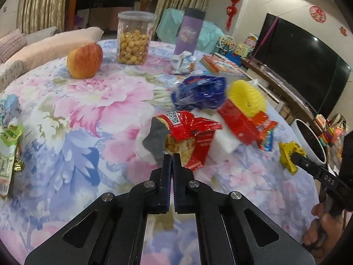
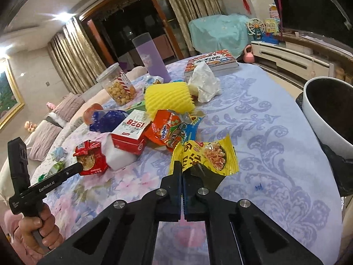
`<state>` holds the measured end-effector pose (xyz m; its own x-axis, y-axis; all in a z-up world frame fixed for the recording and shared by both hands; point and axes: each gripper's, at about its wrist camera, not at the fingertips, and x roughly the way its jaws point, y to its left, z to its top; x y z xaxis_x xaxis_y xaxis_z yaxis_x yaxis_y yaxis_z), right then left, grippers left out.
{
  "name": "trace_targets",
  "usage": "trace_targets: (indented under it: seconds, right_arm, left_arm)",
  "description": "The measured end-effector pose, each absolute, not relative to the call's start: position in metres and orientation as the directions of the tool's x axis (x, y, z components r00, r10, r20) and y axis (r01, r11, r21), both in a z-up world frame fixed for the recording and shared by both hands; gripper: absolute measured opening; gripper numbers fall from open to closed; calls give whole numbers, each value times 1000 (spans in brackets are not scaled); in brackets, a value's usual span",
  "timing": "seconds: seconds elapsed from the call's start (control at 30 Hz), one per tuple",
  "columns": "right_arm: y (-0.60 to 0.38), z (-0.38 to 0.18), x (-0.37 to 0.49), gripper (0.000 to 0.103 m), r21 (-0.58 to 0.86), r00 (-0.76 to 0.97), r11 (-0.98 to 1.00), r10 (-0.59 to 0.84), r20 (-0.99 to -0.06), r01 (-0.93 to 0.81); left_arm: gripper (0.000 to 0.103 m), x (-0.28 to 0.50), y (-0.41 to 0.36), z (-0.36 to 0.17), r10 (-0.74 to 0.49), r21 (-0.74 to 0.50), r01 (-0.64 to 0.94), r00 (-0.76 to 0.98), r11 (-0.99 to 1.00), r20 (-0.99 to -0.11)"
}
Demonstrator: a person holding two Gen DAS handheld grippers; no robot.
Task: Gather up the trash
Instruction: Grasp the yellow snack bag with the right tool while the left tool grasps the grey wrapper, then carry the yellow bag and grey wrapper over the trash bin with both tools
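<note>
Over the flowered table, your left gripper pinches a red snack wrapper. Your right gripper pinches a yellow wrapper, with the white bin at far right.

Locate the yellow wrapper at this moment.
The yellow wrapper is pinched in the right tongs, held over the table's right side, just in front of the orange packet and left of the white bin.
</note>
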<state>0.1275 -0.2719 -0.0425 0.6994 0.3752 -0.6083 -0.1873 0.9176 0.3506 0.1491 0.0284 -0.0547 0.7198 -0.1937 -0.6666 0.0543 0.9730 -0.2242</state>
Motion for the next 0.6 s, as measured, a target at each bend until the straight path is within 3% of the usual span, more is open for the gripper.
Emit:
trace_targets:
  seconds: [0.6]
  right_arm:
    - [-335,-20,94,0,391,764,913,333,-553,-116]
  left_arm:
    - [1,130,-67,-18,-383,-250,290,702,924,-600]
